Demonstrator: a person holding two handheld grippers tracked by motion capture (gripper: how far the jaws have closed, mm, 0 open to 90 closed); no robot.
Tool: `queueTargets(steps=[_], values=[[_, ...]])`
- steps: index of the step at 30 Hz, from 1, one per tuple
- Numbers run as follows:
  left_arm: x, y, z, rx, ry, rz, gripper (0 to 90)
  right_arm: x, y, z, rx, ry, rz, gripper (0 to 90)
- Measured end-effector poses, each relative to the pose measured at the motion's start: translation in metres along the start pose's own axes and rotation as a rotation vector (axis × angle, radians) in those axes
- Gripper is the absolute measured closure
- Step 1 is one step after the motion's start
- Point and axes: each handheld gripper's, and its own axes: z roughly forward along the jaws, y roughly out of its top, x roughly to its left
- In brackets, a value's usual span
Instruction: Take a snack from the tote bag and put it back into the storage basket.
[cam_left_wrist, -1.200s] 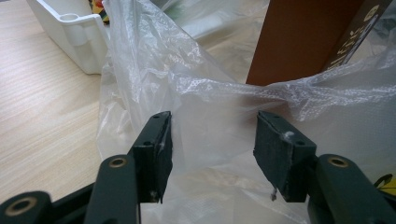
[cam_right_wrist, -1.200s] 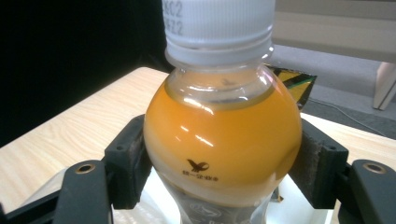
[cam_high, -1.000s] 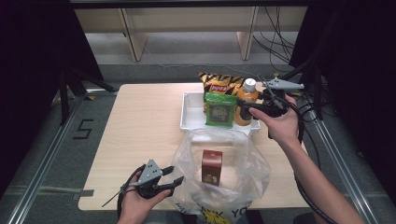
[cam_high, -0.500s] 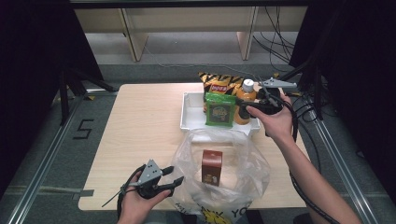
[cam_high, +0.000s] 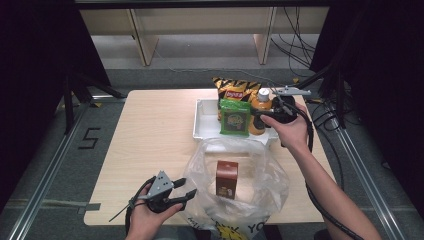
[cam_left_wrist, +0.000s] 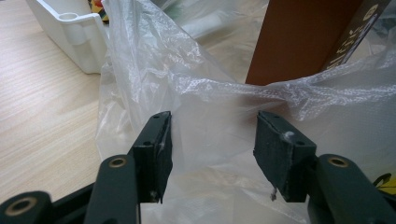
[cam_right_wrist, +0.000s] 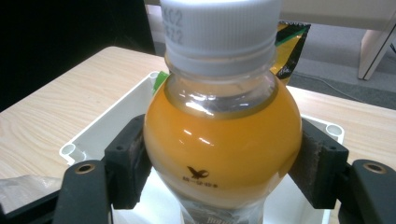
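Two tools are at work, and the change since a second ago is on the right: the right tool (cam_high: 264, 113) has come down and in towards the orange-juice bottle of clear plastic with a white screw cap (cam_high: 261, 102), while the left tool (cam_high: 186, 190) has kept its place at the near edge of the pale wooden counter (cam_high: 150, 140). In the right gripper view the two black jaws now stand on either side of the bottle (cam_right_wrist: 222, 140) at its rounded shoulder, pads against the plastic; whether they press on it yet or merely bracket it I cannot tell. My reading is that the reach is over and the grasp is the step in hand, the bottle being the next item bound for the crinkled clear plastic bag (cam_high: 270, 180), where a brown upright carton (cam_high: 227, 180) already stands. The bottle stands upright at the right end of the shallow white plastic tray (cam_high: 205, 117), just beside a green snack packet (cam_high: 235, 117) and in front of a yellow-and-black crisp bag (cam_high: 235, 90). It is full nearly to the neck, glossy, with a small dark bird mark on its belly. The left tool's jaws are apart, the film of the bag lying just beyond them, unpinched.
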Motion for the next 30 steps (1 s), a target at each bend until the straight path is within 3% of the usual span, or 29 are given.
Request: queueTargets(steps=[1,2,3,5,6,9,10,11,12,13,14,15,17,18,19,20,22,27,29,30], values=[[0.0,0.0,0.0,0.001,-0.001,0.001,46.3,0.001,-0.001,0.001,0.009,0.007,0.016,31.0],[0.0,0.0,0.0,0.001,-0.001,0.002,46.3,-0.002,-0.002,0.002,0.009,0.008,-0.011,31.1],[0.0,0.0,0.0,0.0,-0.001,0.001,46.3,0.0,-0.002,0.002,0.015,0.009,0.019,31.1],[0.0,0.0,0.0,0.0,0.0,-0.002,46.3,-0.002,-0.003,0.005,0.009,0.001,0.004,31.0],[0.001,0.0,0.0,-0.004,-0.007,0.001,46.3,0.0,-0.003,0.006,0.011,-0.003,0.027,31.0],[0.001,0.0,0.0,-0.001,-0.008,0.003,46.3,-0.002,-0.004,0.007,0.025,-0.008,0.029,31.1],[0.001,0.0,0.0,0.0,-0.008,0.016,46.3,-0.003,-0.005,0.008,0.026,-0.004,0.007,31.1],[0.002,0.001,0.0,0.0,-0.01,0.03,46.3,-0.003,-0.006,0.009,0.034,0.001,0.02,31.0],[0.002,0.001,0.0,-0.001,-0.01,0.028,46.3,-0.005,-0.006,0.012,0.016,-0.014,0.001,31.0],[0.001,0.0,0.0,-0.002,-0.008,0.0,46.3,-0.006,-0.007,0.011,0.032,-0.004,0.002,31.0],[0.001,0.0,0.0,-0.003,-0.008,0.003,46.3,-0.004,-0.008,0.012,0.035,-0.011,0.031,31.0],[0.002,0.0,0.0,-0.002,-0.009,0.02,46.3,-0.005,-0.009,0.014,0.033,-0.021,0.029,31.0],[0.001,0.0,0.0,-0.002,-0.007,0.006,46.3,-0.008,-0.012,0.016,0.042,-0.025,0.003,31.0],[0.001,0.0,0.0,-0.003,-0.007,0.005,46.3,-0.006,-0.013,0.017,0.044,-0.023,0.037,31.0],[0.001,0.0,0.0,-0.002,-0.007,0.006,46.3,-0.006,-0.014,0.018,0.05,-0.024,0.039,31.0],[0.001,0.0,0.0,-0.003,-0.007,0.005,46.3,-0.01,-0.015,0.018,0.067,-0.016,0.0,31.0],[0.001,0.0,0.0,-0.003,-0.007,0.005,46.3,-0.009,-0.017,0.022,0.05,-0.028,0.023,31.0],[0.0,0.0,0.0,0.001,-0.003,0.001,46.3,-0.009,-0.02,0.024,0.075,-0.022,0.053,31.0],[0.001,0.0,0.0,0.0,-0.011,0.003,46.3,-0.009,-0.021,0.025,0.084,-0.037,0.053,31.0],[0.001,0.0,0.0,-0.002,-0.01,0.003,46.3,-0.013,-0.022,0.027,0.073,-0.027,0.014,31.0]])
